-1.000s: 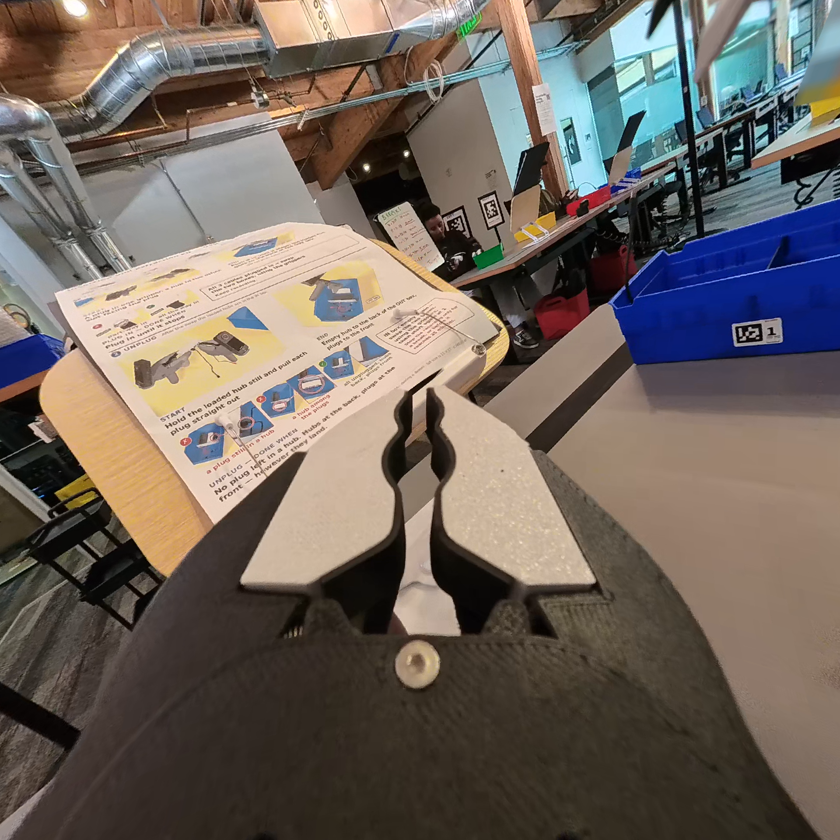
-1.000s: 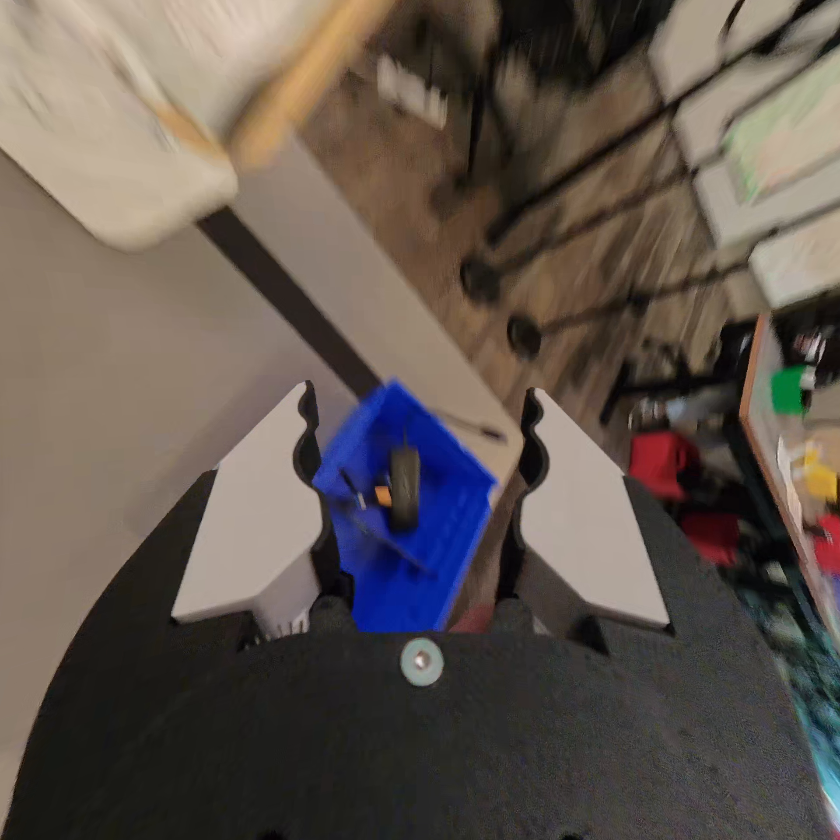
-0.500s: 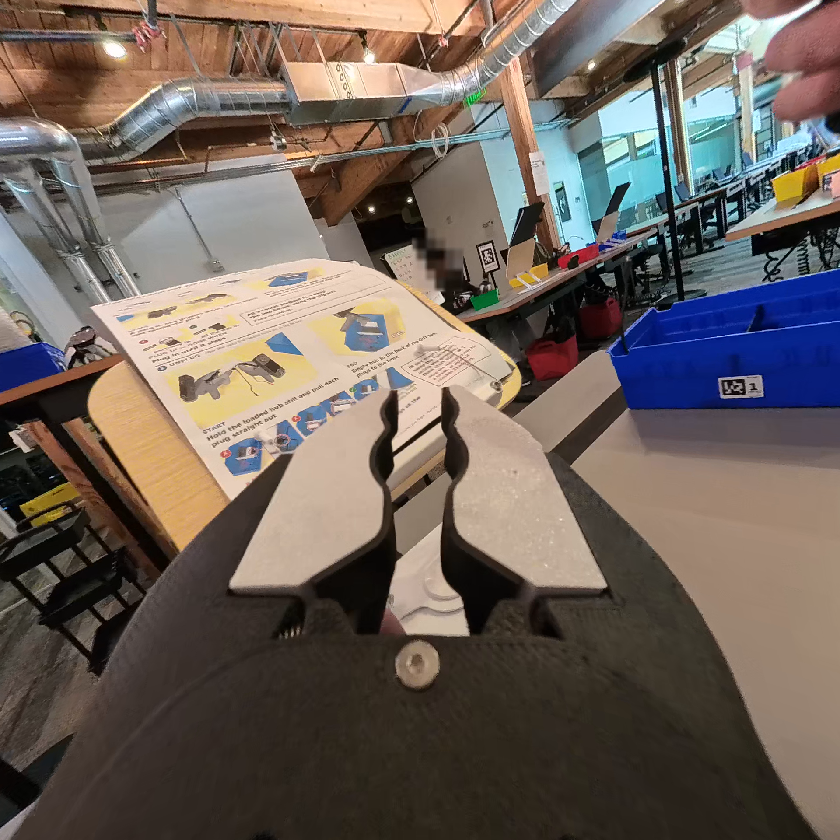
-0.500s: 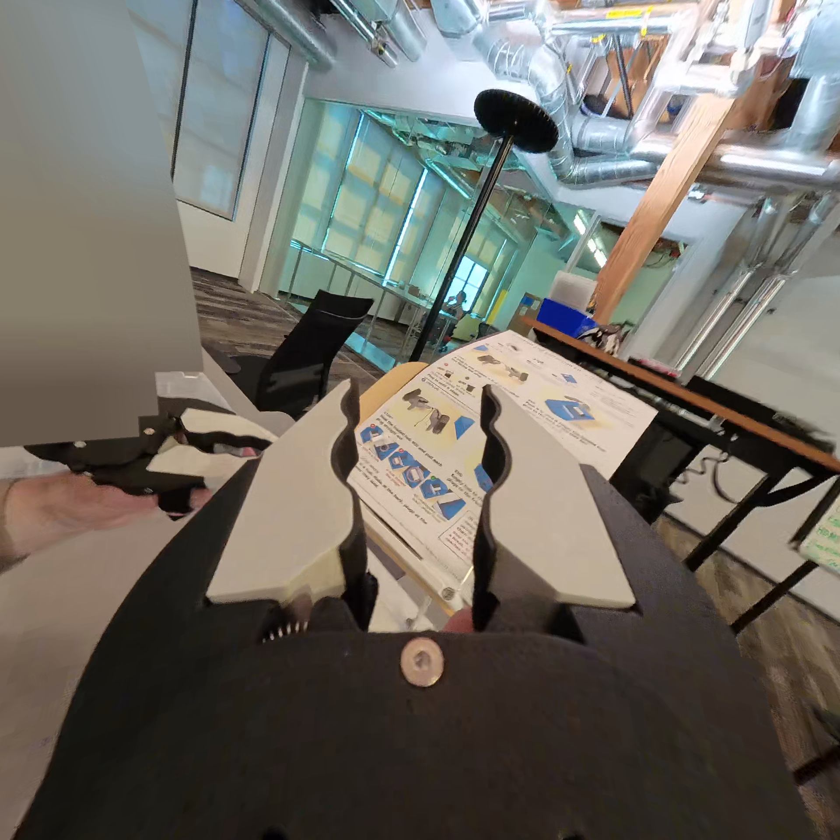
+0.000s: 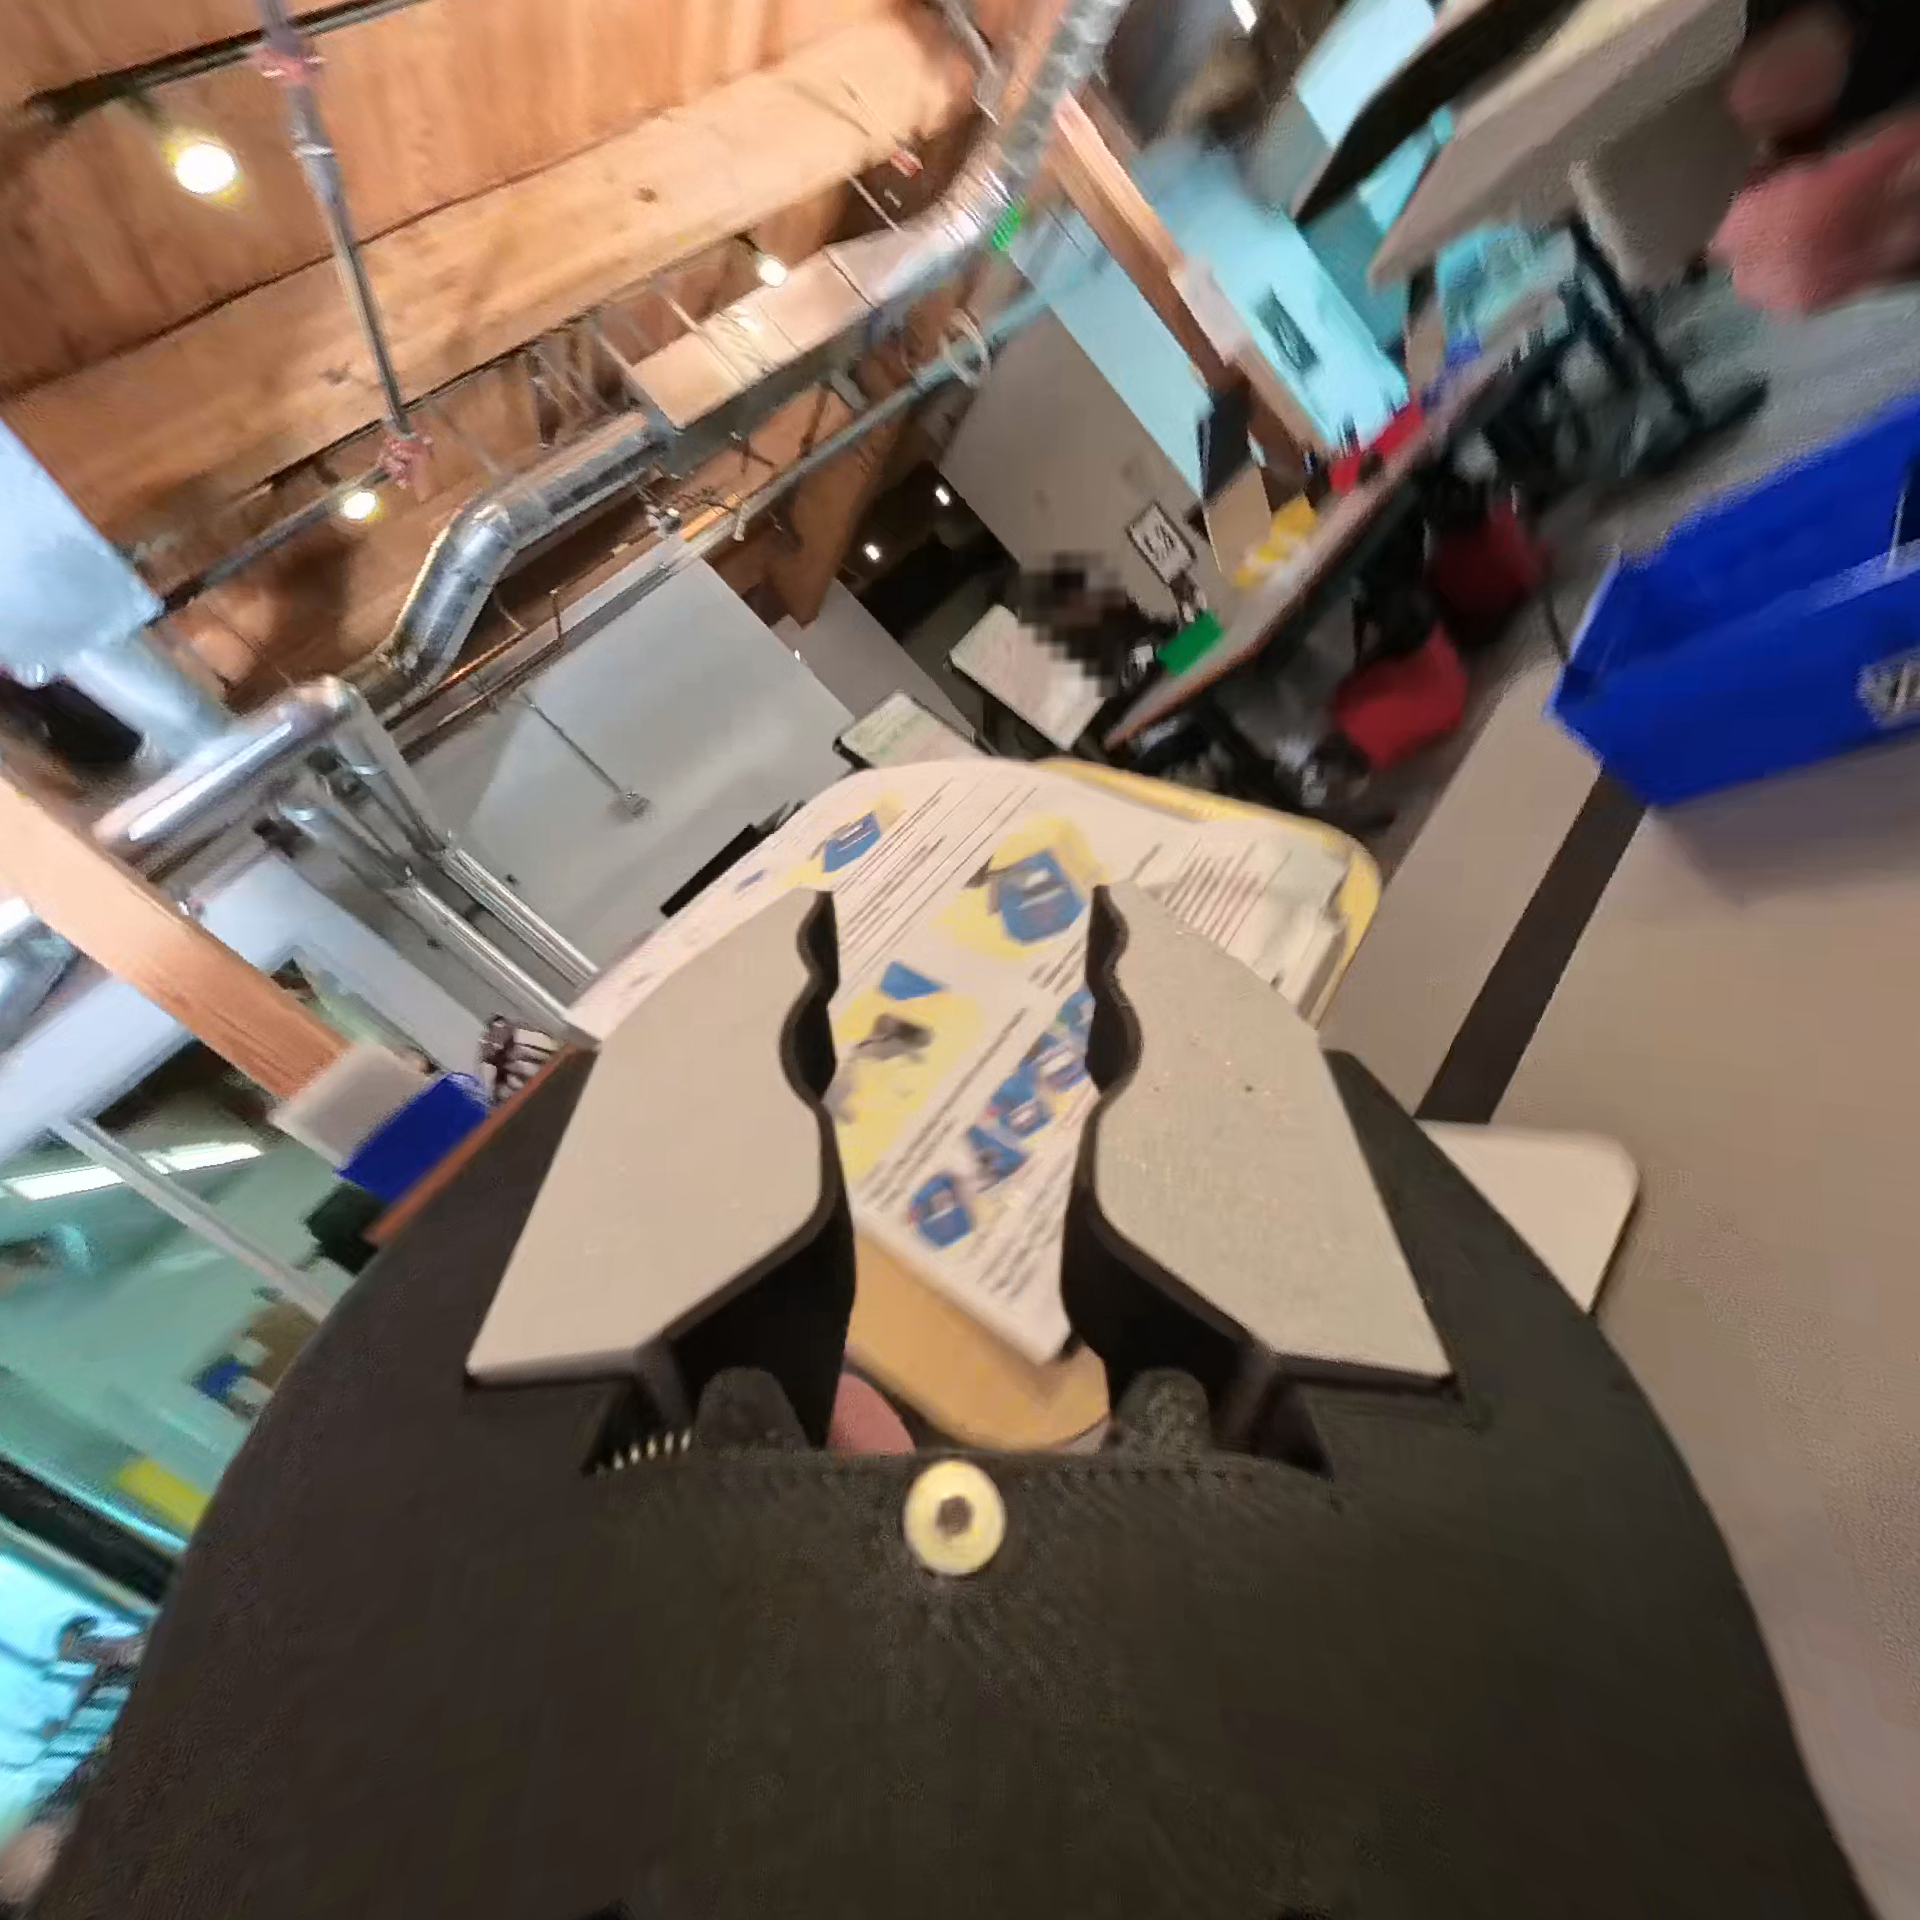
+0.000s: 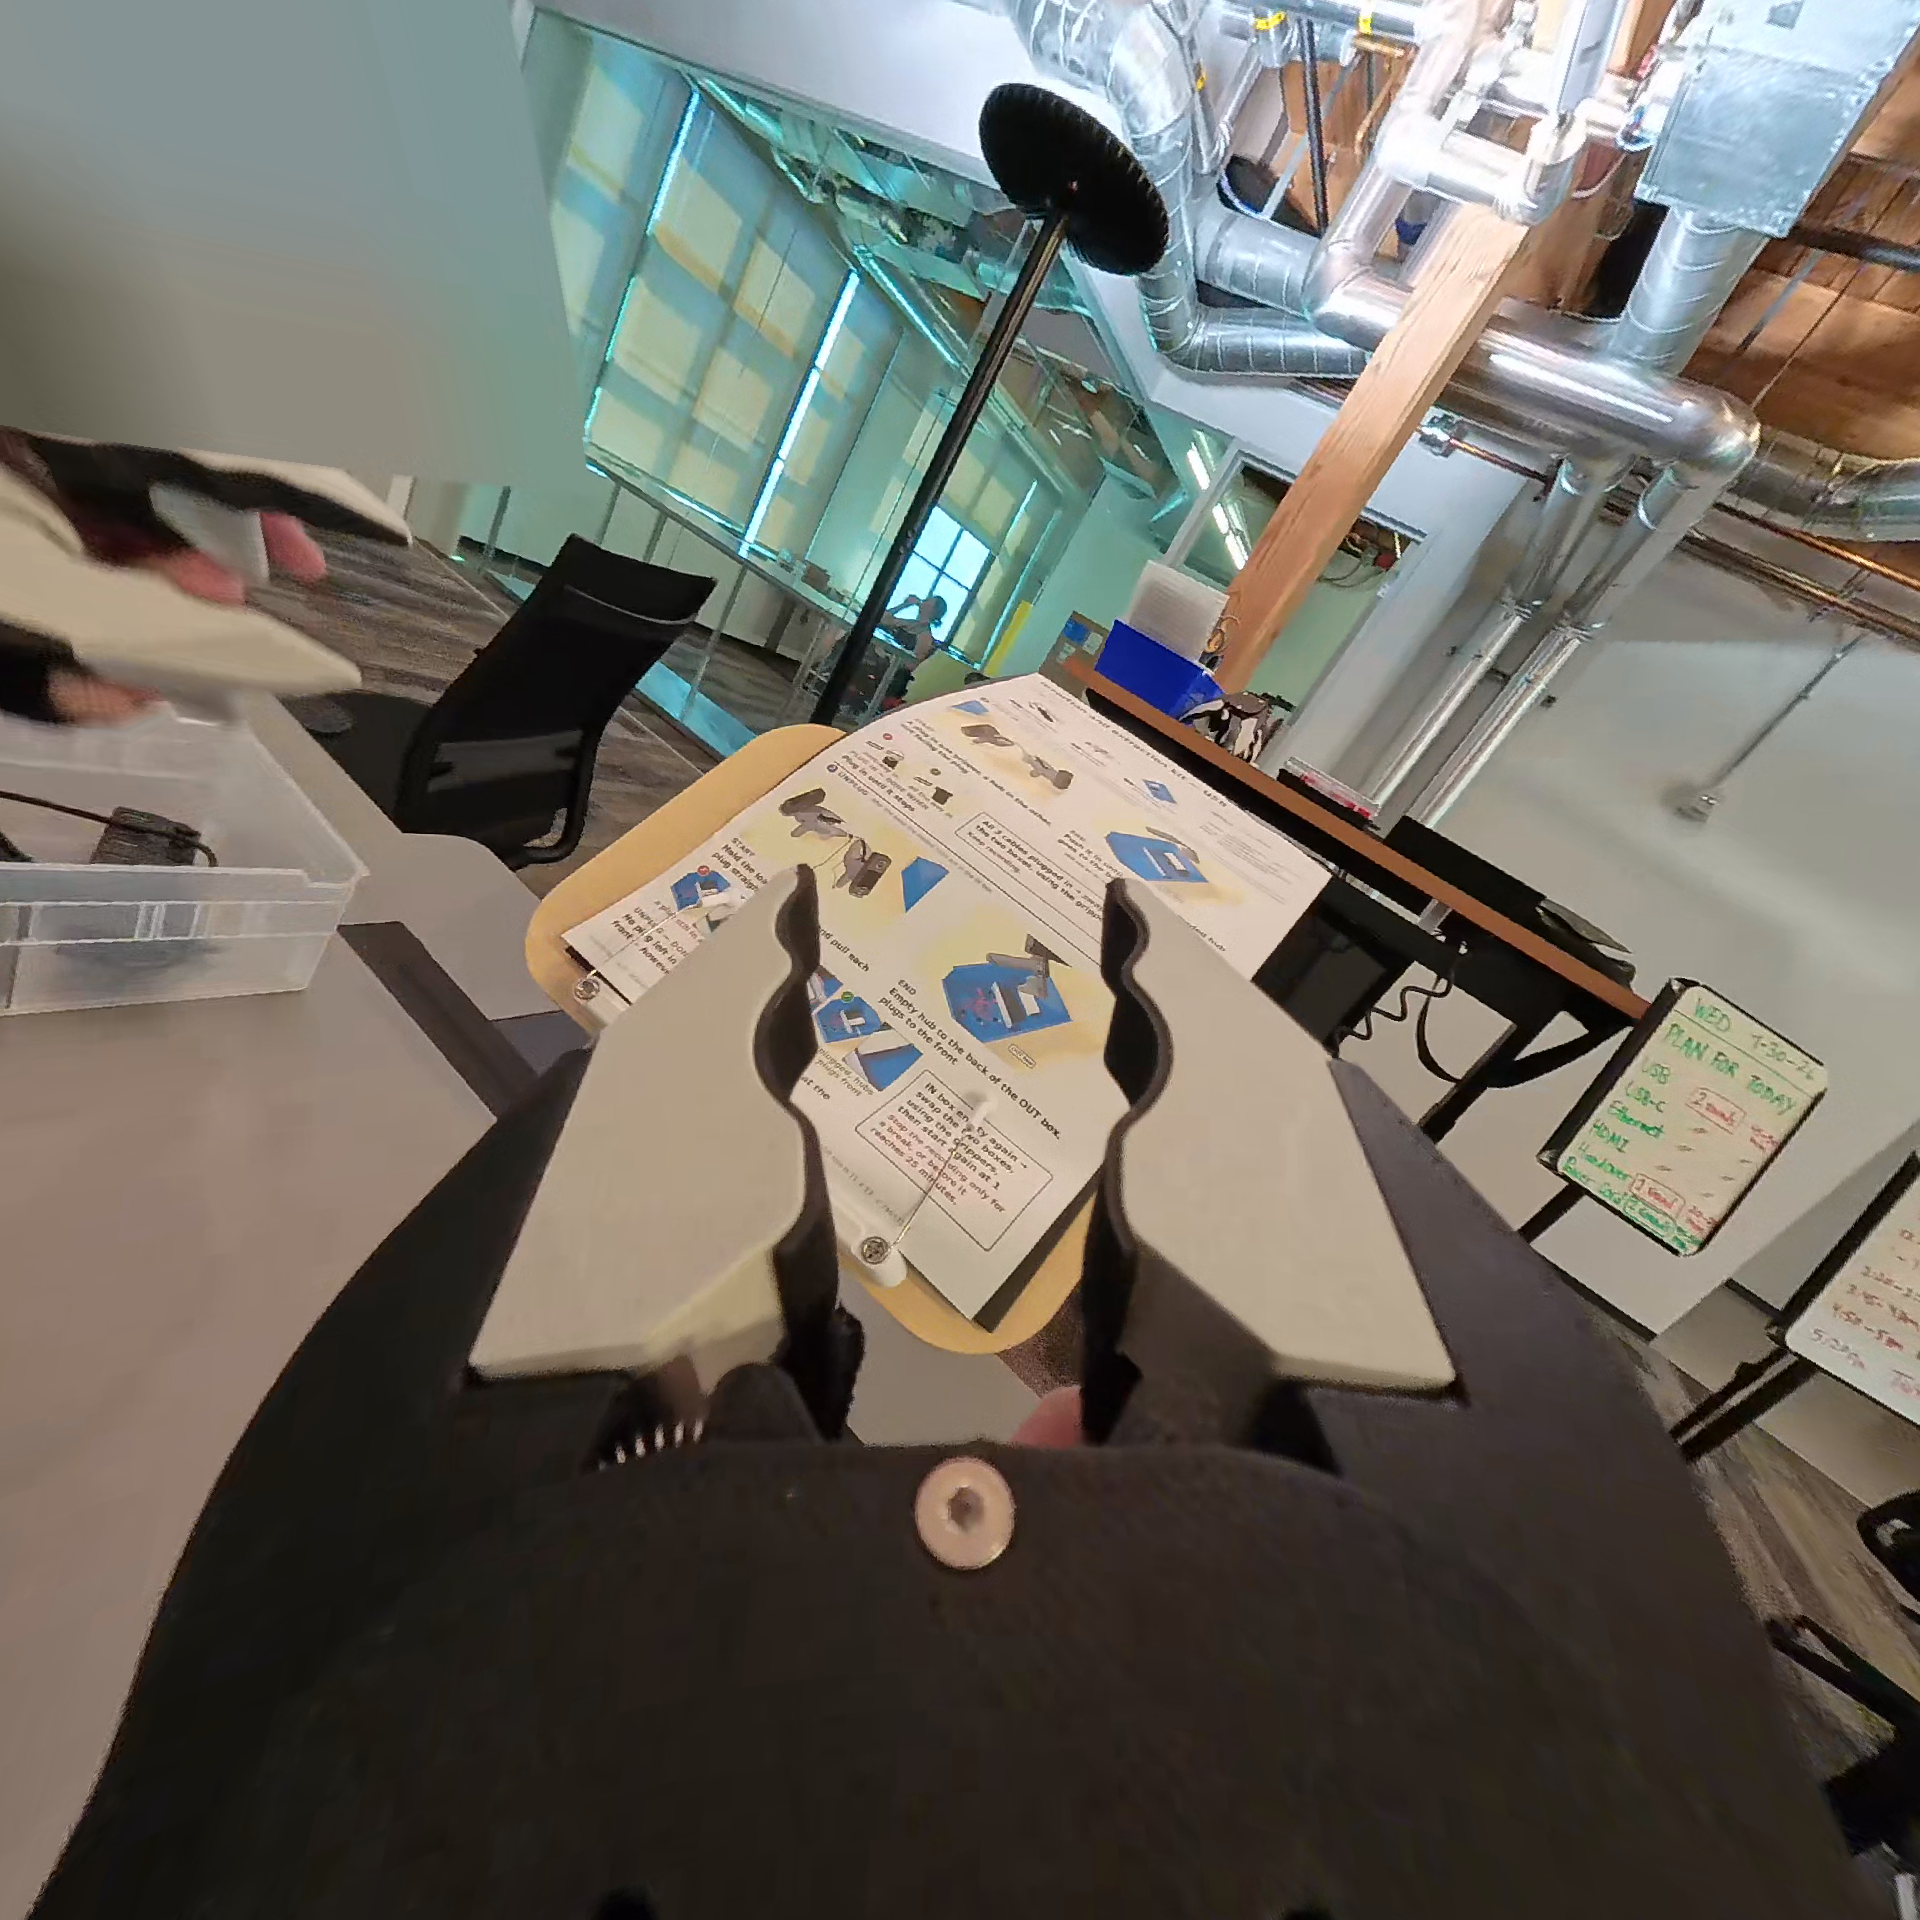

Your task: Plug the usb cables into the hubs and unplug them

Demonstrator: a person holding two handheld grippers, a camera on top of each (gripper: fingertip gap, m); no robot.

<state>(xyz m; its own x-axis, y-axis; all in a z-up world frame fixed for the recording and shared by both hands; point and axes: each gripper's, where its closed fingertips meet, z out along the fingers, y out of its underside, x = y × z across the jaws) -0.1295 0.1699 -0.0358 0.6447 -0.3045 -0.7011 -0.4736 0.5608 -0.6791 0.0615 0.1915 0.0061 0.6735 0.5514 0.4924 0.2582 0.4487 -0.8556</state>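
Observation:
A black hub with a thin black cable (image 6: pixel 140 831) lies in a clear plastic bin (image 6: pixel 208 935) on the grey table (image 6: pixel 208 1195), at the left of the right wrist view. My right gripper (image 6: pixel 956 883) is open and empty, raised above the table's far edge and facing an instruction sheet (image 6: pixel 987 935). My left gripper (image 5: pixel 956 914) is open and empty; its view is blurred and tilted and faces the same sheet (image 5: pixel 966 997). The left gripper also shows blurred in a hand above the clear bin (image 6: pixel 301 509). No plug or hub lies between either pair of fingers.
The sheet rests on a tilted wooden board (image 6: pixel 665 831) beyond the table edge. A blue bin (image 5: pixel 1766 665) stands on the table at the right of the left wrist view. A black chair (image 6: pixel 561 665), a black pole (image 6: pixel 935 447) and a small whiteboard (image 6: pixel 1683 1112) stand beyond.
My left gripper has opened from nearly shut and its view has rolled and blurred. My right gripper swung from looking down at the blue bin up to the sheet, narrowed, then opened wider.

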